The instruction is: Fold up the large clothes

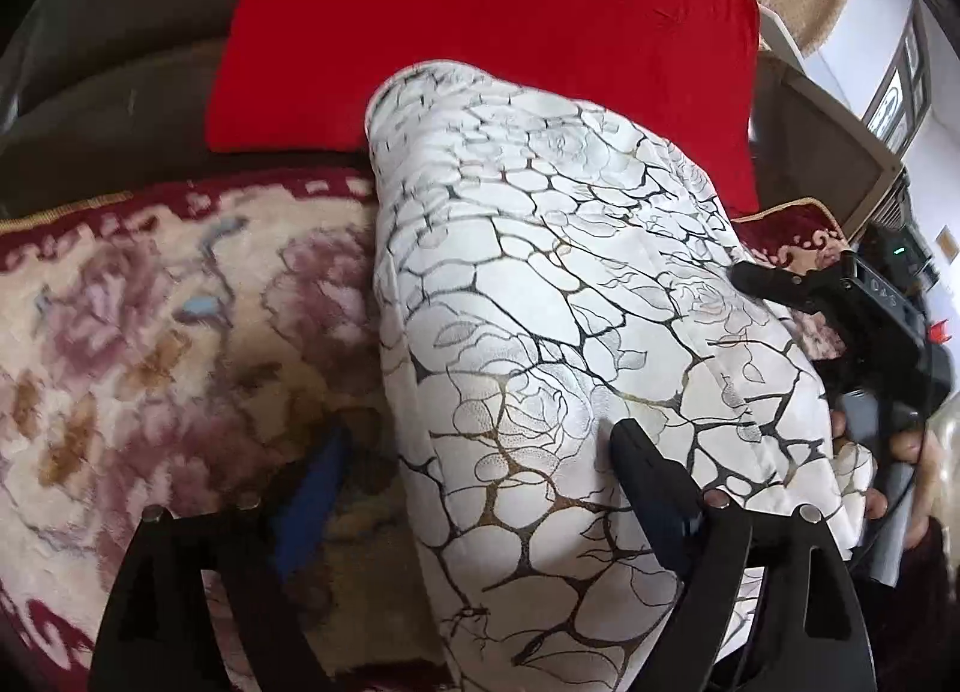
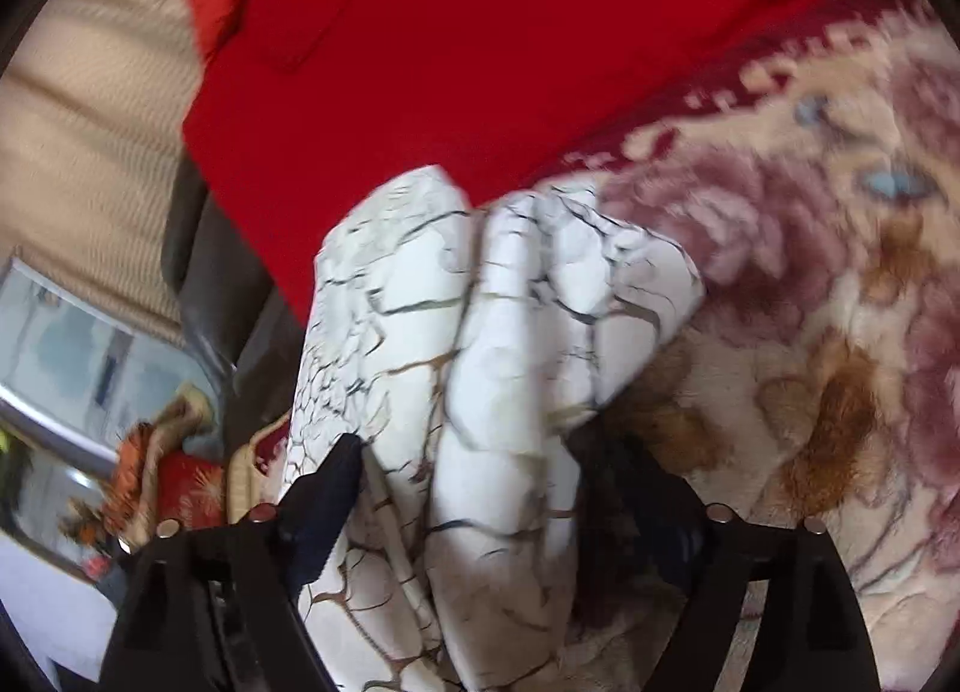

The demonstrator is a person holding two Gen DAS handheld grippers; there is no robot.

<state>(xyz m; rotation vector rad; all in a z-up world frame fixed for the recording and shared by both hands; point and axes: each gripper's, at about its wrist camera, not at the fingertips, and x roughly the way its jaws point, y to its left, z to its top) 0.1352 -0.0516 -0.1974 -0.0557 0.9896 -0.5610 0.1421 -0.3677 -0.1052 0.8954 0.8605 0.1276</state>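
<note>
Left claw (image 1: 480, 470) stands wide, its inner finger resting on top of the folded white garment (image 1: 570, 302), its outer one off over the floral blanket (image 1: 150, 332) — nothing pinched. Right claw (image 2: 474, 488) is wide too, straddling the garment's bunched near end, cloth between the fingers with no squeeze that I can see. The garment sits as a plump, patterned bundle on the floral blanket, its far end touching the red cloth (image 1: 480, 32) beyond it.

Here's the risk, I'd say: that bundle looks puffy and springy, and with both claws slack it could loosen and the layers slide apart. On the right claw's side the folds look lumpy and uneven, so a stray nudge from a finger may drag the top layer askew. If either claw closes now, it might catch only one layer, or snag the fuzzy blanket beneath the garment. The right view is blurred, so the exact contact there is unclear.
</note>
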